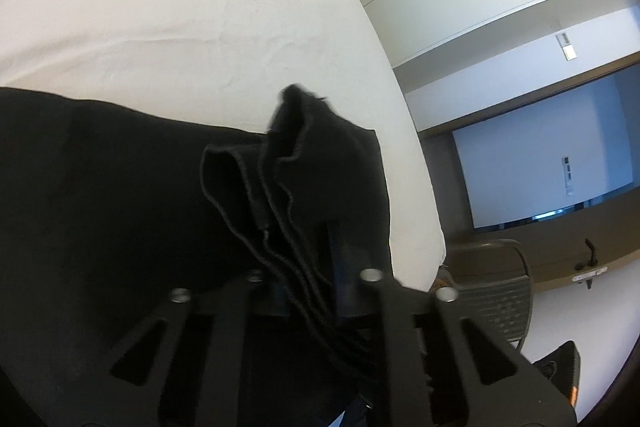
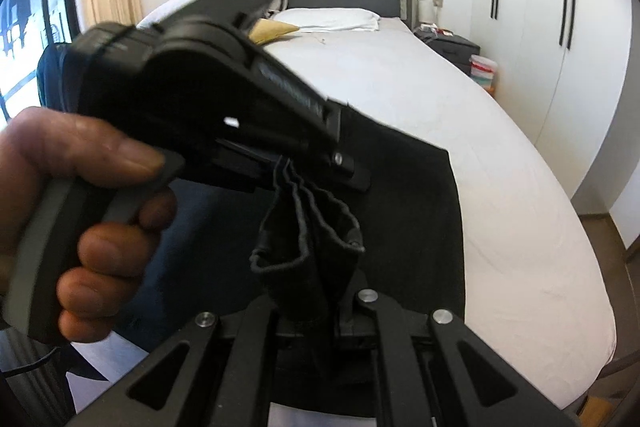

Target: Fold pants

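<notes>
One pair of black pants (image 2: pixel 400 195) lies spread across the foot end of the bed (image 2: pixel 460 115), reaching close to its right edge, with one bunch of hemmed cloth lifted off the white sheet.

Two grippers meet at that bunch. The left gripper (image 2: pixel 320 171) comes in from the left, held by a hand (image 2: pixel 80 211) wrapped around its grey handle; its jaws are pinched together on the top of the raised hems, which hang down from it in folds. From its own camera the same gripper (image 1: pixel 304 279) has several stitched edges of the pants (image 1: pixel 120 207) running back between its closed fingers. The right gripper (image 2: pixel 316 307) sits just below, jaws drawn tight on the lower part of the same bunch, so both tools have hold of the one garment.

At the head of the bed there is one white pillow (image 2: pixel 332 19) and one yellow cushion (image 2: pixel 276 31). One office chair (image 1: pixel 500 291) stands off the bed's corner.
</notes>
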Available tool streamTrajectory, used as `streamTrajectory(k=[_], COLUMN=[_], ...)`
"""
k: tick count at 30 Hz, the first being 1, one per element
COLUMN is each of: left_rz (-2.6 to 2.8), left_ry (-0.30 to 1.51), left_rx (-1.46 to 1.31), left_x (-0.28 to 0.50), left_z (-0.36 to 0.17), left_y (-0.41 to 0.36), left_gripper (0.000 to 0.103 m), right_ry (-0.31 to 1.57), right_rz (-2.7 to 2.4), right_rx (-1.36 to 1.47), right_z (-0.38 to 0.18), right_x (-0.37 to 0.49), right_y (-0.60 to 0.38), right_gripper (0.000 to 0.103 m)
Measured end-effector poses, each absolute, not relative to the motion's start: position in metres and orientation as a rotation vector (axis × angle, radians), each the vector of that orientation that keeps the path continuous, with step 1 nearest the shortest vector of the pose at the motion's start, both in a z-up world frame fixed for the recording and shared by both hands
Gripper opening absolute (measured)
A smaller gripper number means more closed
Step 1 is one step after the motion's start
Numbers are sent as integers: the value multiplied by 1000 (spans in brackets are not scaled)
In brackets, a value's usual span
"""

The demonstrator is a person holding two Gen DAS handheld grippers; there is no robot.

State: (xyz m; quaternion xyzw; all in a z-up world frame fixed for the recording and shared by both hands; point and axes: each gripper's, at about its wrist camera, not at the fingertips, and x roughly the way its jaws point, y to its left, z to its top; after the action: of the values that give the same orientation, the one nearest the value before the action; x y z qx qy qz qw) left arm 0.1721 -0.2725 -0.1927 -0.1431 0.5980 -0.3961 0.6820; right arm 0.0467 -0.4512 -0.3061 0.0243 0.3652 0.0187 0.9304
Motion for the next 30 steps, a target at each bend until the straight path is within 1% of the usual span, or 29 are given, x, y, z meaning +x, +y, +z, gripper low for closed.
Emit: streamTrajectory(k=[2, 12, 23, 30], left_rz=[-893, -860, -780, -747], left_ry=[1328, 1274, 1276, 1270], left_rx=[-338, -360, -298, -277], left_x=[174, 187, 179, 179], left_z=[-191, -175, -208, -217], left_y=[-261, -202, -171, -143], left_gripper=[7, 7, 7, 7], right_ry=[743, 745, 802, 812], right_rz=[54, 179, 265, 313], right_rx=[37, -47, -85, -102], right_z=[-303, -295, -308, -310], right_x=[48, 61, 92, 101], right_y=[-443, -382, -347, -321], right_gripper=[6, 6, 6, 7])
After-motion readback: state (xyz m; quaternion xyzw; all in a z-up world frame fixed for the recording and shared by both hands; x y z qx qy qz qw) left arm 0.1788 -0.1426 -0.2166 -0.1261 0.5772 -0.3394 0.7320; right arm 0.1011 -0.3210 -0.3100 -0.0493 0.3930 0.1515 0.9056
